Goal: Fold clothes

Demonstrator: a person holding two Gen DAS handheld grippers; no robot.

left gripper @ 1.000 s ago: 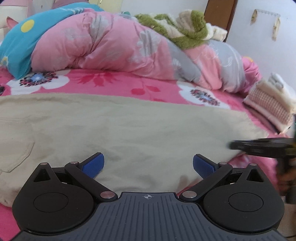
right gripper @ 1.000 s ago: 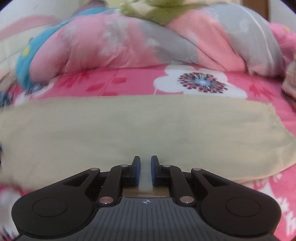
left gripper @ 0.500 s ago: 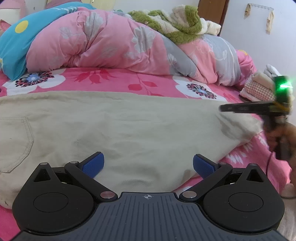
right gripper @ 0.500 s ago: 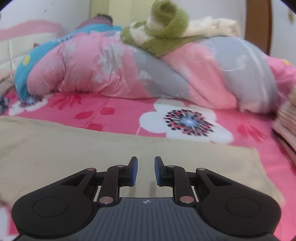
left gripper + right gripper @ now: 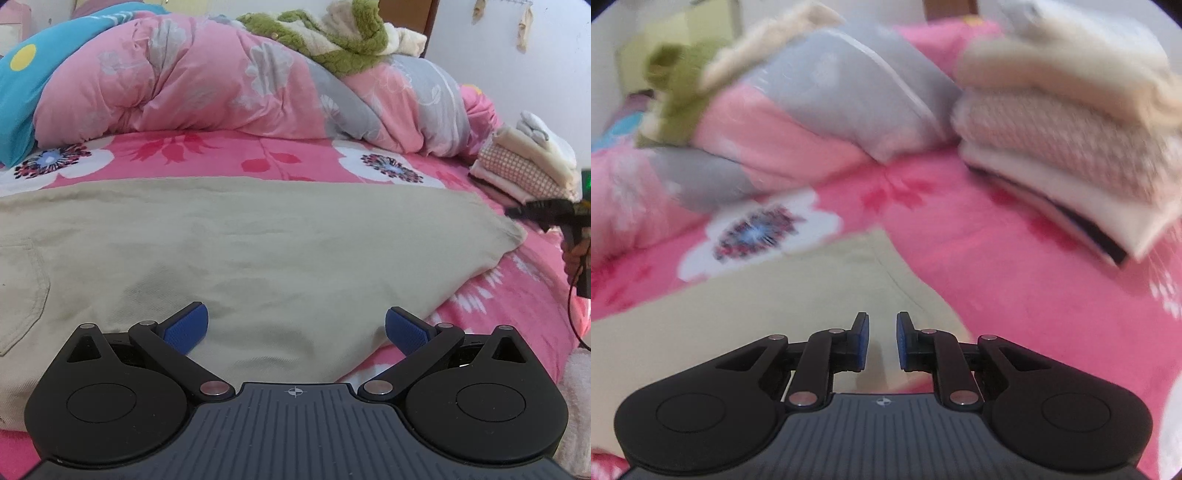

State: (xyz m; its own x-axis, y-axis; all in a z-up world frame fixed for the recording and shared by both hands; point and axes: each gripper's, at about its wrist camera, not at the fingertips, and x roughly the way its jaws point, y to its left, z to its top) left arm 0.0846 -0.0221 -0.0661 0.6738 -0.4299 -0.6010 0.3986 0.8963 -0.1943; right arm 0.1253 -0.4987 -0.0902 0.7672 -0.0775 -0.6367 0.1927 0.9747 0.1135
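Matt beige woven cotton trousers point(image 5: 258, 251) lie on a smooth pink floral bed sheet point(image 5: 221, 155). Far behind, a puffy, slightly glossy quilt point(image 5: 184, 85) carries a fuzzy green fleece point(image 5: 332, 40). The left gripper point(image 5: 295, 328) is matt black plastic with textured blue rubber pads point(image 5: 186, 326) and shiny metal rivets point(image 5: 214, 387).

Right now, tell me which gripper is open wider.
The left gripper: its blue pads are spread wide over the beige garment. The right gripper shows a narrow gap.
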